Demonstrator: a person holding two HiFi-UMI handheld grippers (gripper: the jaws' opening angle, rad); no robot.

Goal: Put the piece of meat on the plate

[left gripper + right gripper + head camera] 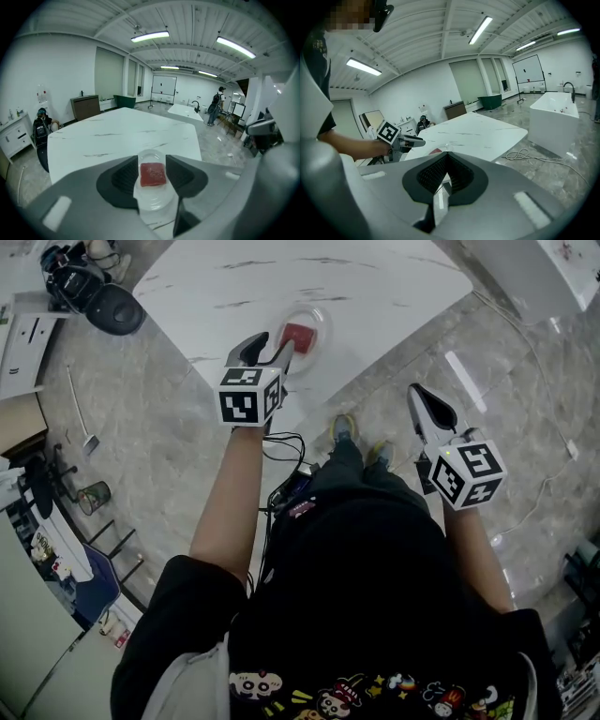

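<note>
A square red piece of meat (300, 336) lies on a clear plate (316, 317) near the front corner of the white marble table (375, 287). My left gripper (274, 345) hovers at the plate's near-left side with its jaws apart. In the left gripper view the meat (153, 174) rests on the plate (152, 199) in the gap between the jaws, and the pads do not press on it. My right gripper (419, 393) hangs over the floor right of the table, its jaws (446, 154) closed together on nothing.
A black bag (94, 296) sits on the floor left of the table. Cables (281, 451) trail by the person's feet (361, 442). A white tub (558, 117) stands to the right. The rest of the tabletop (117, 131) is bare.
</note>
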